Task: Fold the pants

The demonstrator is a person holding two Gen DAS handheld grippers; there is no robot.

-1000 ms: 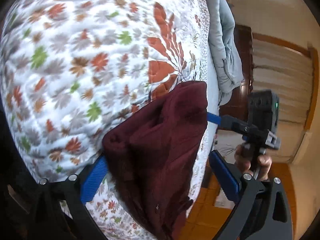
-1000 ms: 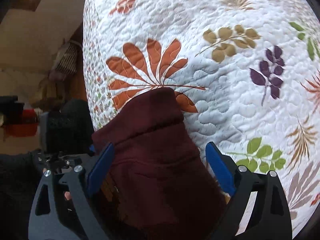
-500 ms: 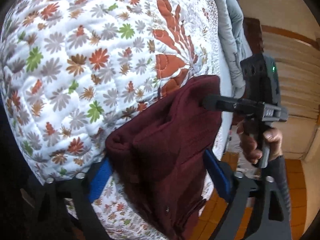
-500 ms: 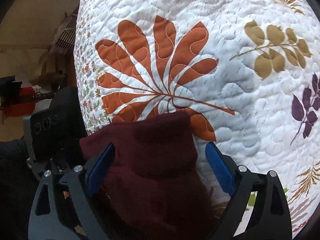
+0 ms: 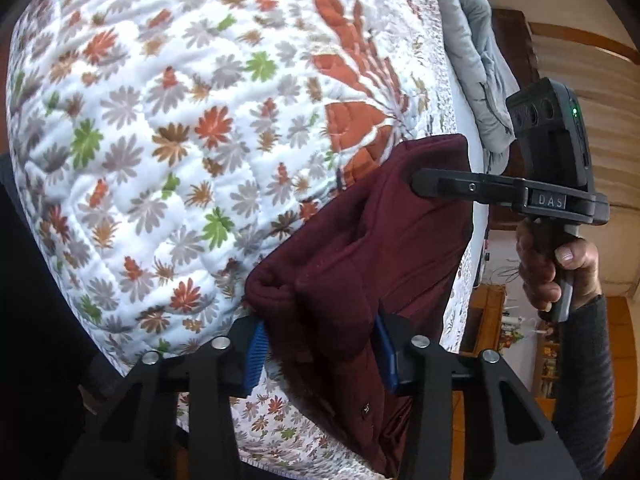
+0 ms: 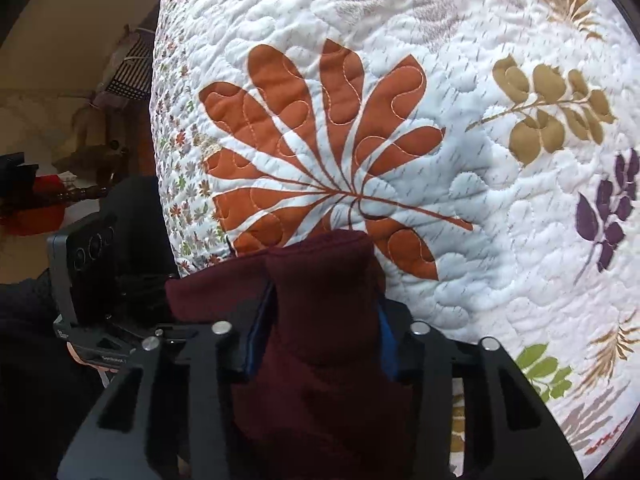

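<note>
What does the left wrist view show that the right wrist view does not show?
Only the left wrist view shows a grey blanket at the quilt's far edge, the person's right hand on its handle, and the left gripper pinching the maroon pants. Only the right wrist view shows purple leaves, olive leaves, and the right gripper clamped on fabric. Both show the pants, the floral quilt and its orange leaf.

Before me, a white quilted bedspread printed with small orange, green and grey flowers, and larger leaf motifs: an orange palm leaf, an olive sprig, a purple sprig. A pale grey blanket lies bunched at the far edge of my bed. Beyond it, dark wooden furniture and orange floor tiles.
</note>
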